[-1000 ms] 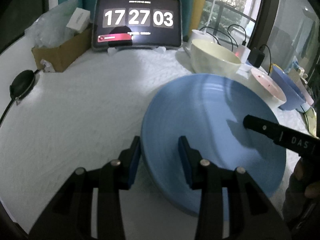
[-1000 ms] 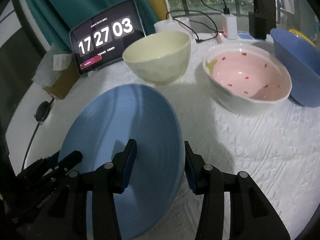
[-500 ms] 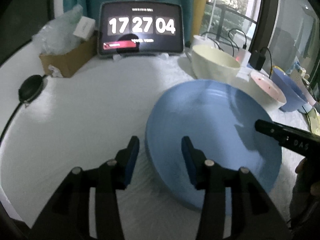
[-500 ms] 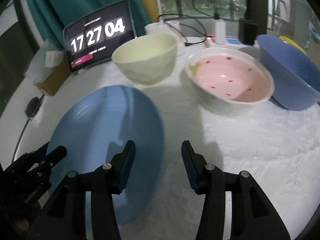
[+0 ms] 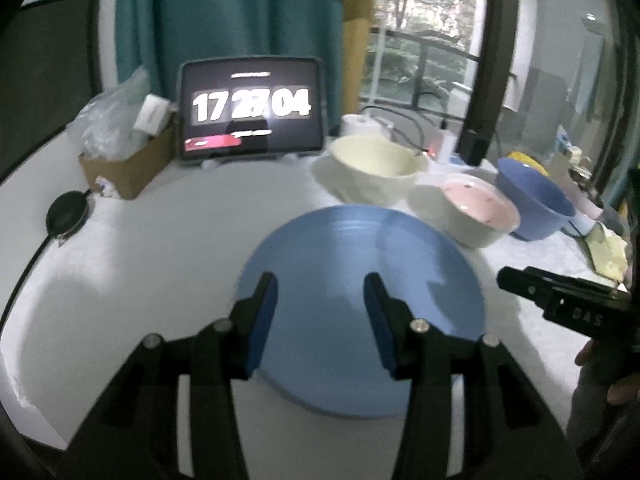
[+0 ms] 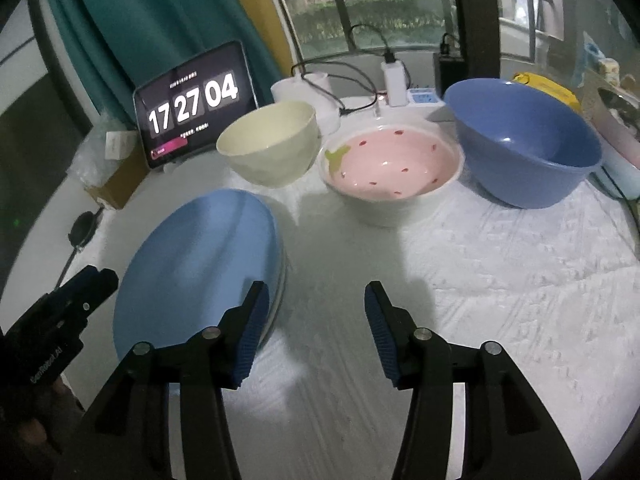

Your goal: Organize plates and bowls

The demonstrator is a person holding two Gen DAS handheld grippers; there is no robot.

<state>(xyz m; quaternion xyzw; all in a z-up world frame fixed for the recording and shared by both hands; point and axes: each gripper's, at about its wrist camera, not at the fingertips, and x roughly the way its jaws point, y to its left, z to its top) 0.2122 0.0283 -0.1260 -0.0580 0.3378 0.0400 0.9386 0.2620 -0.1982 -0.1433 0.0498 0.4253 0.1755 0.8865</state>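
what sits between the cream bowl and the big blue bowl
The pink strawberry bowl sits between the cream bowl and the big blue bowl, clearest in the right wrist view.

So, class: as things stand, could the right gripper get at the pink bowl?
Probably yes. The right gripper hangs empty, its jaws opening, over bare tablecloth; nothing lies between it and the pink bowl ahead.

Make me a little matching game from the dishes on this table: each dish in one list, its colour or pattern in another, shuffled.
Dishes:
1. flat plate
2. bowl beside the clock screen
3. middle bowl
4. big bowl at far right

Looks:
A. pink inside with red specks
B. dark blue
C. light blue
D. cream

Pairs: 1-C, 2-D, 3-A, 4-B
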